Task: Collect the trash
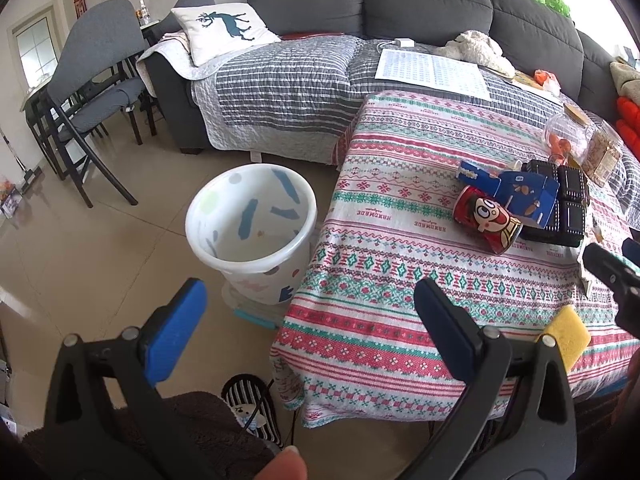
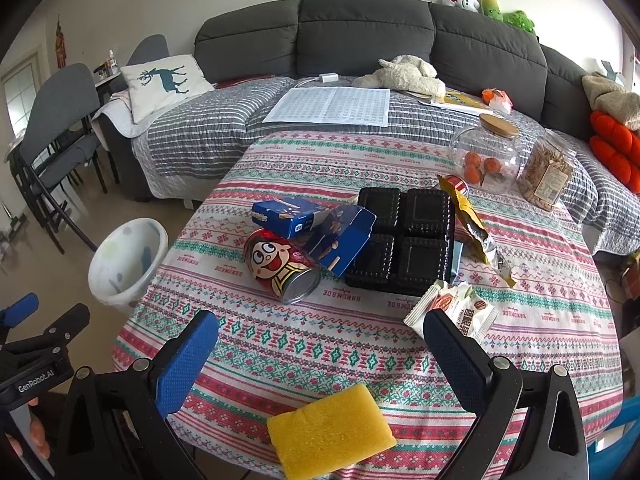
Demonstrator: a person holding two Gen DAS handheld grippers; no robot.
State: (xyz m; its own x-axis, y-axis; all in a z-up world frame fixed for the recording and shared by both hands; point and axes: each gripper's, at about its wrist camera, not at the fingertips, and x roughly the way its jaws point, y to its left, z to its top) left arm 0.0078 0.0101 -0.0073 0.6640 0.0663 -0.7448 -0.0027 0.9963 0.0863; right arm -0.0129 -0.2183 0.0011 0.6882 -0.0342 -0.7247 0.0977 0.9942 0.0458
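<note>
A red cartoon can lies on its side mid-surface among boxes and wrappers; light, smooth, likely to roll, best pinched across its body. Both tools, left and right, hang spread, empty; white bin waits beside.

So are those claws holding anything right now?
No. The left claw and right claw are both open with nothing between their pads; the trash still lies on the table.
</note>
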